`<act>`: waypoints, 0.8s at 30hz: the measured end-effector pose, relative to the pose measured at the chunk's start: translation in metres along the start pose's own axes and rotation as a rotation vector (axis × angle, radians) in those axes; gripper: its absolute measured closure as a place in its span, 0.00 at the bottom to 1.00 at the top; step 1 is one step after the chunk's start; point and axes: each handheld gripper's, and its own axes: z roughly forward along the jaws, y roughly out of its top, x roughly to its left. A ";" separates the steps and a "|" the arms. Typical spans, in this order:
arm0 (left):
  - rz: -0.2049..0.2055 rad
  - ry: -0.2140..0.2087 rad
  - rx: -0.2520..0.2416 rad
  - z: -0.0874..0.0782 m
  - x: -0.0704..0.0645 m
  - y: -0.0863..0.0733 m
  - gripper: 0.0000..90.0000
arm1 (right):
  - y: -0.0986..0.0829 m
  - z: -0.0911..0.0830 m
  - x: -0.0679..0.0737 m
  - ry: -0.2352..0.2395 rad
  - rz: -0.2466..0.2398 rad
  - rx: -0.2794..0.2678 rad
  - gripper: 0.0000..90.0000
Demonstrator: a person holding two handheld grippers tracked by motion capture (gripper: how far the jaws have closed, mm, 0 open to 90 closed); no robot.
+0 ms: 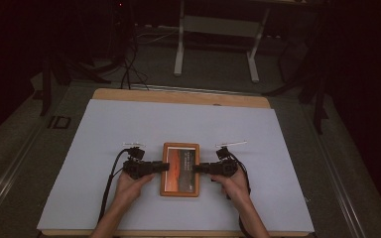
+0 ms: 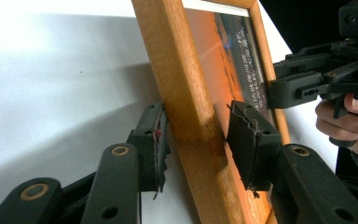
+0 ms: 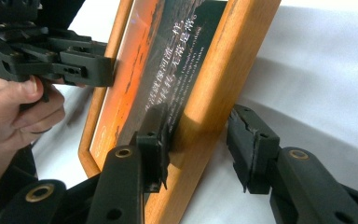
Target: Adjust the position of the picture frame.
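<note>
The left gripper (image 1: 164,166) has its jaws on both sides of the left edge of the wooden picture frame (image 1: 180,169), and seems to pinch it. The frame is on the white table cover (image 1: 104,134), between the two hands. The right gripper (image 1: 196,168) stands around the right edge with a gap on one side, so I judge the lift is not yet begun.

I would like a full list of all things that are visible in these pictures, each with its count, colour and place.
picture frame: one, orange-brown wood around an orange and dark print with white text, near the front middle of the sheet, between the two grippers
sheet: one, pale blue-white, covering most of the table
table: one, light wood, showing along the far edge
stand: one, white legs, on the dark floor behind the table
left gripper: one, black, jaws straddling the frame's left side bar
right gripper: one, black, jaws straddling the frame's right side bar
hands: two, holding the grippers, entering from the bottom
</note>
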 end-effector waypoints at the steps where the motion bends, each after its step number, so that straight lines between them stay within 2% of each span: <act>1: -0.002 -0.002 -0.001 0.000 0.000 0.000 0.64 | 0.000 0.001 -0.001 0.003 0.008 -0.001 0.65; 5: 0.026 0.010 -0.004 0.001 -0.001 -0.001 0.63 | 0.000 0.001 -0.003 0.014 0.008 0.001 0.65; 9: 0.058 0.046 -0.010 0.001 -0.004 -0.001 0.58 | 0.000 0.002 -0.003 0.016 0.003 -0.004 0.65; 12: 0.062 0.060 -0.015 -0.001 -0.004 -0.001 0.55 | -0.001 0.002 -0.002 0.011 -0.002 -0.007 0.64; 20: 0.096 0.095 -0.050 -0.014 -0.007 -0.001 0.53 | -0.002 -0.006 0.000 -0.027 -0.054 -0.034 0.57; 24: 0.140 0.134 -0.072 -0.024 -0.011 -0.002 0.53 | -0.001 -0.013 0.005 -0.063 -0.106 -0.067 0.58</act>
